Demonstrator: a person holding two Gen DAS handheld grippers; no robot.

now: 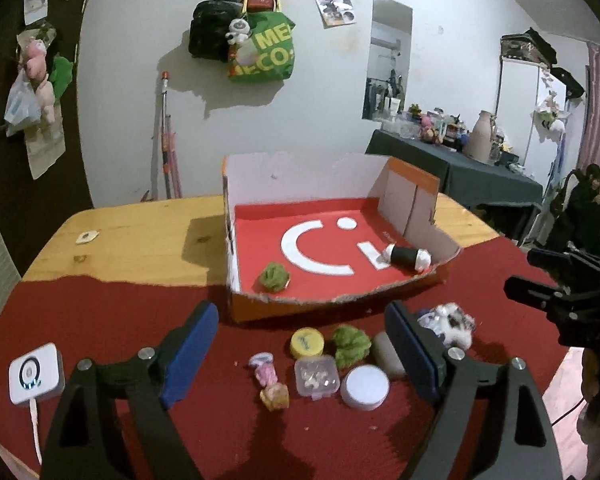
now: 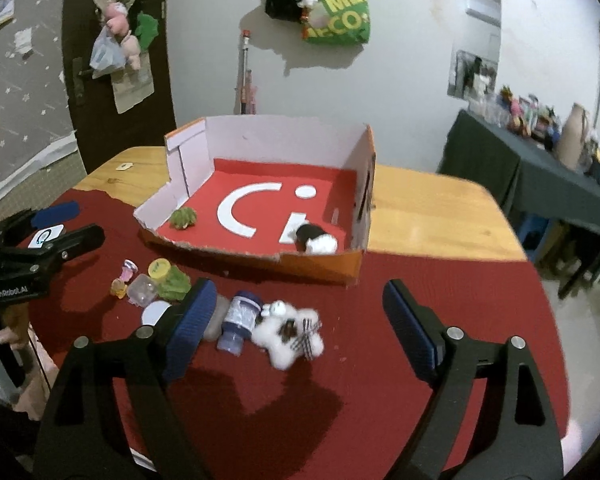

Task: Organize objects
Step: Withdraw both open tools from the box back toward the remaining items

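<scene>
Both hand-held grippers, left [image 1: 302, 354] and right [image 2: 296, 326], gape empty over my worktop [image 2: 440, 208]. Beyond sits the torn box [image 1: 300, 184] (pompom, black roll inside); nearer lie plush toy [image 2: 288, 334], bottle [image 2: 240, 320], yellow cap [image 1: 307, 343].

Black hand-held gripper [image 1: 302, 344], blue pads [image 1: 190, 350], silver screws.

One torn orange cardboard box with red floor [image 1: 244, 300], two fuzzy green pompoms [image 1: 275, 276] [image 1: 351, 345], one black-and-white roll [image 1: 406, 257], one yellow bottle cap [image 1: 307, 343], one clear square plastic case [image 1: 316, 377], one round white lid [image 1: 365, 387], one blue-capped bottle [image 2: 239, 321], one white plush toy [image 2: 290, 332], one small pink figurine [image 1: 269, 380]
</scene>
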